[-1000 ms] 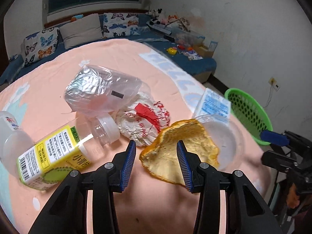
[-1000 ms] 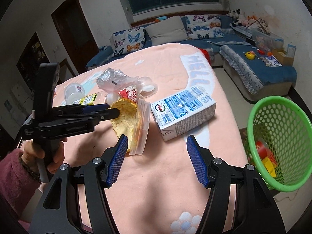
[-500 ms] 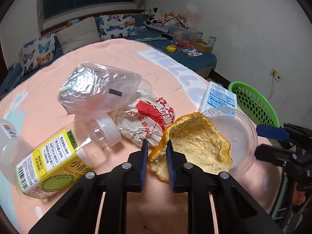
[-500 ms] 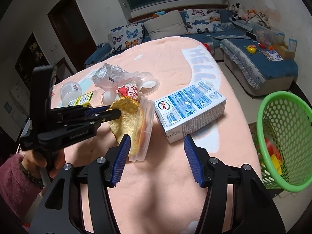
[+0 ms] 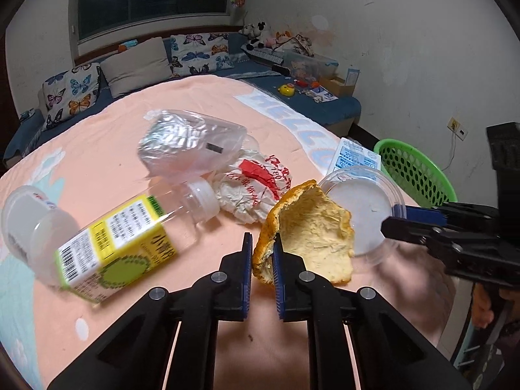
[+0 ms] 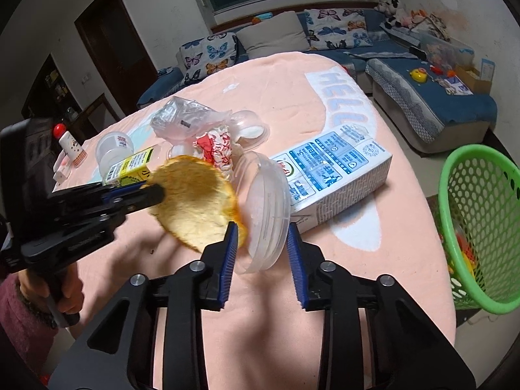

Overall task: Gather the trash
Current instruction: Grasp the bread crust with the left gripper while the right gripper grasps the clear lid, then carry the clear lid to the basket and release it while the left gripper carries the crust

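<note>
My left gripper (image 5: 261, 253) is shut on the edge of a large orange peel (image 5: 312, 227) and holds it a little above the pink table; the peel also shows in the right wrist view (image 6: 195, 201). My right gripper (image 6: 260, 243) is open, its fingers on either side of a clear plastic lid (image 6: 266, 214) that stands on edge against the peel. The lid shows in the left wrist view (image 5: 364, 204) behind the peel. A green basket (image 6: 477, 224) stands on the floor to the right.
On the pink table (image 5: 97, 159) lie a yellow-labelled bottle (image 5: 123, 237), a clear bag (image 5: 188, 143), a crumpled red-and-white wrapper (image 5: 256, 182), a clear cup (image 5: 29, 217) and a milk carton (image 6: 334, 172). A blue sofa (image 6: 438, 97) runs behind.
My left gripper closed on the orange peel and lifted it slightly. My right gripper moved forward and narrowed around the clear lid.
</note>
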